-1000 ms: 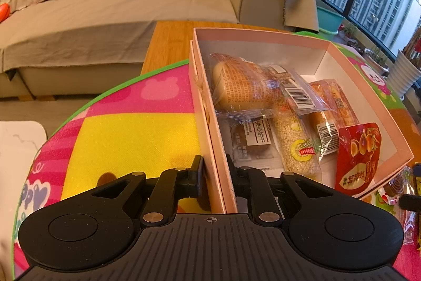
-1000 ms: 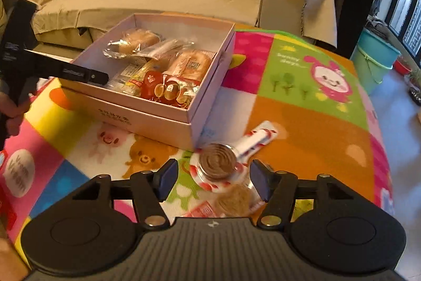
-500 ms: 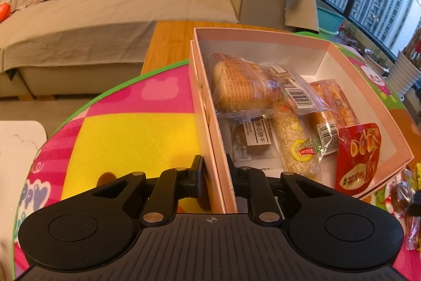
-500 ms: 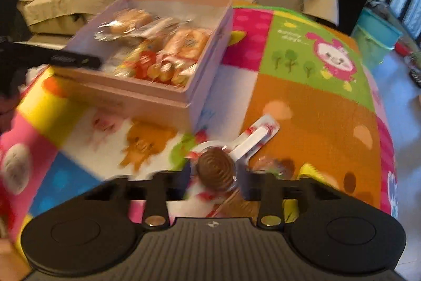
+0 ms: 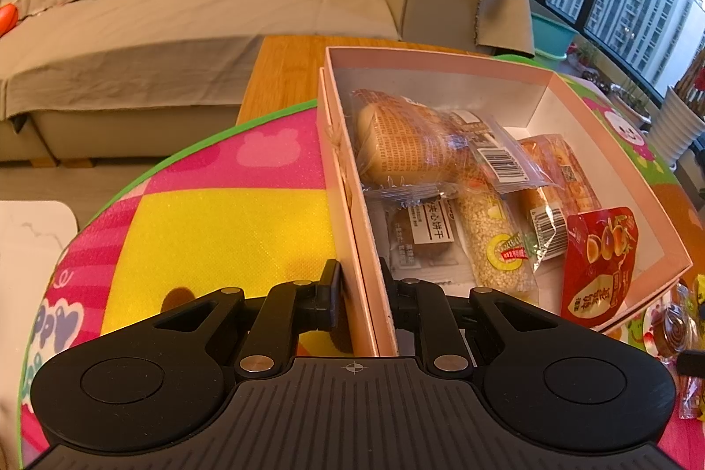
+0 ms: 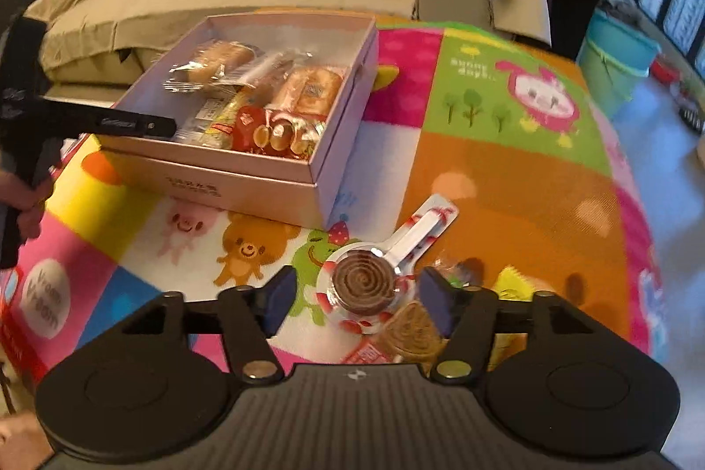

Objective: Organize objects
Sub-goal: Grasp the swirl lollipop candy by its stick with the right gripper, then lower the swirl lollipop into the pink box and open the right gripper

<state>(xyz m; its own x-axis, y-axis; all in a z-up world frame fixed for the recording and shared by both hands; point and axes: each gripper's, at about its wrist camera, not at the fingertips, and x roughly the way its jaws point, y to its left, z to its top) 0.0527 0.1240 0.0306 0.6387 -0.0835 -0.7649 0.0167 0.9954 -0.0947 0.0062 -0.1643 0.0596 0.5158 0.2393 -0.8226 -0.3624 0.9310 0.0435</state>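
Clamped on the near wall of the pink box (image 5: 365, 249), the left gripper (image 5: 359, 294) has one finger outside and one inside, pinning the box steady on the bright play mat (image 5: 211, 232). Over by the box's near corner, the right gripper (image 6: 357, 296) hangs above a swirl lollipop (image 6: 363, 285) in its clear wrapper; its jaws are opening, with the candy disc lying between them on the mat and the pads not touching it. A round biscuit (image 6: 414, 333) sits just beside the lollipop, half under the right-hand finger.

To my eye this is the pick-up step for the lollipop, with the box as its home. Next comes closing squarely on the disc without catching the biscuit, then lifting over the box wall. Inside, wrapped breads and a red snack packet (image 6: 269, 133) fill the near half; bare floor shows toward the far wall. Open mat lies off to the right.
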